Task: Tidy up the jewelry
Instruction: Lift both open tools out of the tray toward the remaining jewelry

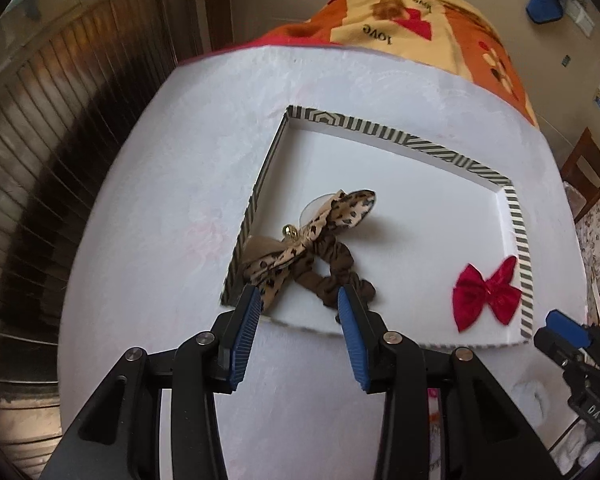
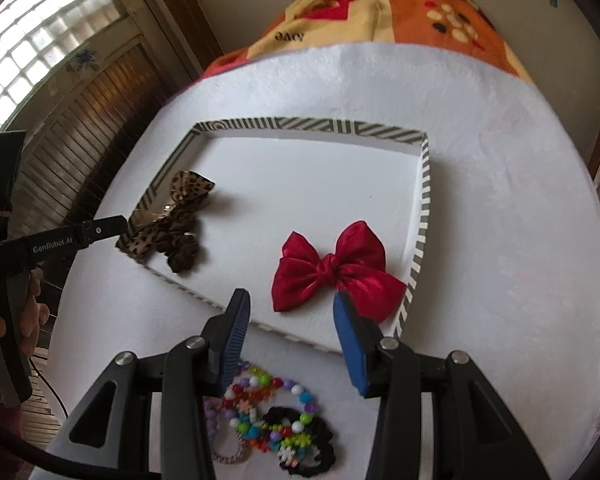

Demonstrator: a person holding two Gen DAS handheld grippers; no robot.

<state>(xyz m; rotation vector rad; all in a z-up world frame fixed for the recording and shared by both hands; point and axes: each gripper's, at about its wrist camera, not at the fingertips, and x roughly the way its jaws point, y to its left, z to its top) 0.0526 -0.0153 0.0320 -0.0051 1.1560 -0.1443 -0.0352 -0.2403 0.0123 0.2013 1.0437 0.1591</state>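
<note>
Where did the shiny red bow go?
The red bow lies inside the striped tray, near its right wall, in front of the right gripper; the leopard scrunchie lies opposite.

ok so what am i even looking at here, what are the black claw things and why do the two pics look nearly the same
Each claw is a hand-held gripper with a camera on it, looking along its blue fingers. One picture comes from the left gripper, the other from the right gripper. Both are open and hold nothing. On the white table sits a shallow striped tray with a leopard-print scrunchie and a red bow inside. Beaded bracelets and a black scrunchie lie outside the tray, under the right gripper.
</note>
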